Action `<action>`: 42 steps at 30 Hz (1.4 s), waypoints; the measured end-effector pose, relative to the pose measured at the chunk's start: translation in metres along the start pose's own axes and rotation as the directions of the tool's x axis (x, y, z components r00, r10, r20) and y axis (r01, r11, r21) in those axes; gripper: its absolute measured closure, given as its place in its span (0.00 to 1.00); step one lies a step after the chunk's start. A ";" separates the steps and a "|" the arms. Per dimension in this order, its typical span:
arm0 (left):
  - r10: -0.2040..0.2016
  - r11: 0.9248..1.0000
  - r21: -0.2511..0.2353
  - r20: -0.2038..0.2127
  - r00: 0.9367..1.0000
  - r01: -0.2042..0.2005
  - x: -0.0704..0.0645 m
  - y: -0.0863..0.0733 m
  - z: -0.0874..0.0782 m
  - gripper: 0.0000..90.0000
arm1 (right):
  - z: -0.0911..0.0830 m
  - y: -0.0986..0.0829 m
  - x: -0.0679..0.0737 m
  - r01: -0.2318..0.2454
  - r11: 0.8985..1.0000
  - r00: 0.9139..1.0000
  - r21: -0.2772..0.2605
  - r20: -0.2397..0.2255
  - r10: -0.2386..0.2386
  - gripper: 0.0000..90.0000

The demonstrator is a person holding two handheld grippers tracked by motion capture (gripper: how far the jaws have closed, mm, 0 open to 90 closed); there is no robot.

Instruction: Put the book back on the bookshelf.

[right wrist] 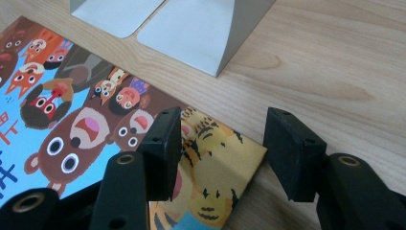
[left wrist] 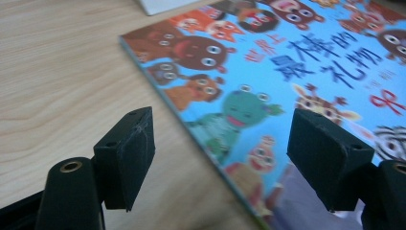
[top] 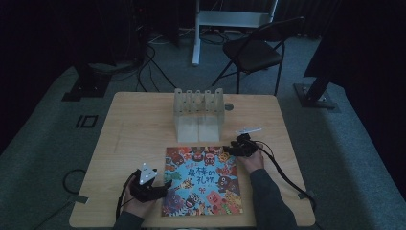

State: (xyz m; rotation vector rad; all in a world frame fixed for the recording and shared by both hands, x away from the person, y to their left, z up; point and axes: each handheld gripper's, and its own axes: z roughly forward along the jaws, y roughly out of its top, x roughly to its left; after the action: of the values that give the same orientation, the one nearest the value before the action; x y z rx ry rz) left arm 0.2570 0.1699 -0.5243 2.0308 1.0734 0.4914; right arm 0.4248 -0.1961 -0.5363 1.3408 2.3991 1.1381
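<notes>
A square picture book (top: 202,180) with cartoon animals on a blue cover lies flat on the wooden table (top: 134,139), near its front edge. My left gripper (top: 165,186) is open at the book's left edge (left wrist: 191,129); one jaw stands over the bare wood and the other over the cover. My right gripper (top: 229,148) is open at the book's far right corner (right wrist: 249,153), with the corner lying between its jaws. Neither gripper holds anything.
A pale metal book rack (top: 199,114) with upright dividers stands behind the book at mid-table; its flat base plates (right wrist: 191,28) lie just beyond the right gripper. A black folding chair (top: 253,50) and cables sit on the floor behind the table.
</notes>
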 end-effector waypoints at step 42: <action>0.164 0.985 0.037 0.124 0.979 -0.170 -0.093 -0.026 -0.004 0.13 | -0.024 0.008 -0.007 -0.135 0.987 0.987 -0.092 -0.098 0.126 0.59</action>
State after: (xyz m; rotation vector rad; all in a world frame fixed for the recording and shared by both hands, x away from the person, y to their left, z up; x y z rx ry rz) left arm 0.1875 0.1044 -0.5400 2.1748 0.8535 0.4253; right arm 0.4229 -0.2124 -0.5161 1.4620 2.3109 1.3619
